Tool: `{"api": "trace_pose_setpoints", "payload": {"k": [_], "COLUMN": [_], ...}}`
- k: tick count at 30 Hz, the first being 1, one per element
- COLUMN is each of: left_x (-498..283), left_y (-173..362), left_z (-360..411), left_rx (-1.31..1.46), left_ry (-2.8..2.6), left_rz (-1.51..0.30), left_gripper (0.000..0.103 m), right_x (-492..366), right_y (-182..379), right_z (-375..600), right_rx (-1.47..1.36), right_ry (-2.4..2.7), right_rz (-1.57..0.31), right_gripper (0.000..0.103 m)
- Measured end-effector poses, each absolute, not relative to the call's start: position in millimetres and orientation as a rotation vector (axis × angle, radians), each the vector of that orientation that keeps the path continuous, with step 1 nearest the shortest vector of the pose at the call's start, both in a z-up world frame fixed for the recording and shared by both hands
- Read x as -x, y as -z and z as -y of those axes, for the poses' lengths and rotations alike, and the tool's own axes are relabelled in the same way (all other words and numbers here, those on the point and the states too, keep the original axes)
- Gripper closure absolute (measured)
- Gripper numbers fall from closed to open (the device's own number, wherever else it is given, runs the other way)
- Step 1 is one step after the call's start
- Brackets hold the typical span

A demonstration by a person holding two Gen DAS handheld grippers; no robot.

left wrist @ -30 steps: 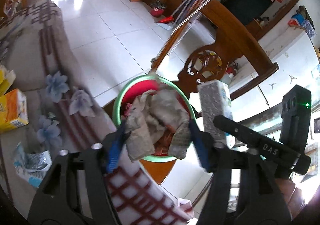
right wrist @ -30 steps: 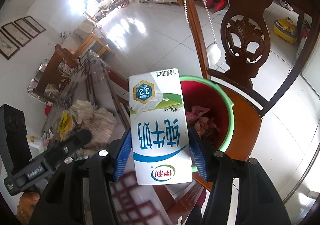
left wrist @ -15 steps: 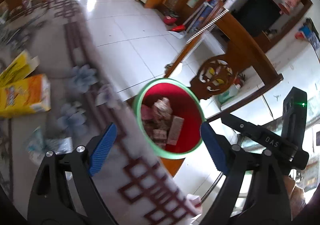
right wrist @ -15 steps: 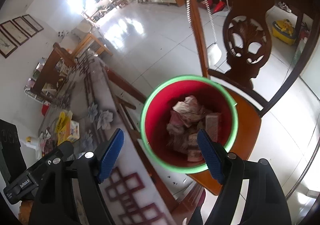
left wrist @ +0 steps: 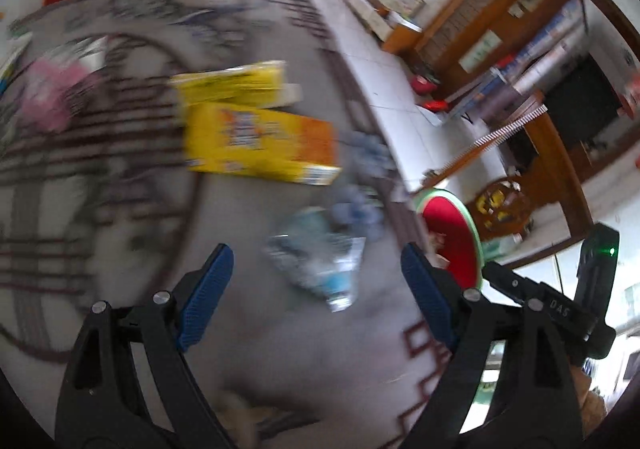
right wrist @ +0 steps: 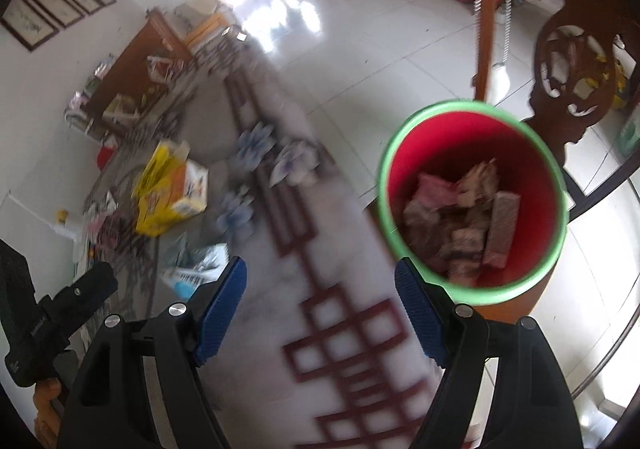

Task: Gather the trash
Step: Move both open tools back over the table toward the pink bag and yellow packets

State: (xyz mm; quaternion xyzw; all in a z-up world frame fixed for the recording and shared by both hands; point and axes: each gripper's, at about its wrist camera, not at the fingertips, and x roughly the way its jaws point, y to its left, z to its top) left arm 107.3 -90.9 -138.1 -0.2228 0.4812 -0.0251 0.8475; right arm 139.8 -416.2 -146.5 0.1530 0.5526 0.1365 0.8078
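Presently: table (left wrist: 280,349), with yellow box (left wrist: 256,145) far off and crumpled wrapper (left wrist: 320,265) just ahead of the left gripper (left wrist: 316,289), seemingly long axis across its wide, empty jaws. Red bin (right wrist: 472,197) sits off the table edge beside the right gripper (right wrist: 320,301), likewise spread and empty, farther from the wrapper.

tbl edge clear | yellow box (left wrist: 256,145) + wrapper (left wrist: 320,265) ahead | bin (right wrist: 472,201) beside

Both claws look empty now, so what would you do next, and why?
Probably lower the open left claw onto the crumpled clear wrapper lying on the table just ahead of it. Trash already fills the red bin, while the wrapper and a yellow box remain.
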Motion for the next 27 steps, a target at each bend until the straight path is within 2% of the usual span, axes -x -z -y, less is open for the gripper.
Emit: {"api": "trace_pose_setpoints", "payload": {"k": [8, 15, 27], "left_x": [-69, -60, -127], "left_y": [145, 141, 150], "left_z": [-8, -84, -183], "left_rx": [0.596, 0.715, 0.981], "left_ry": [-0.097, -0.217, -0.337], "left_rz": [-0.981, -0.909, -0.83], "left_gripper": [0.011, 0.01, 0.008], "right_x": [-128, -118, -111], "right_y": [146, 142, 144], "right_z": [334, 284, 272], "right_rx": [-0.285, -0.258, -0.251], "right_ry": [-0.362, -0.388, -0.305], "right_rz": [-1.216, -1.212, -1.226], "right_gripper": [0.029, 0.029, 0.029]}}
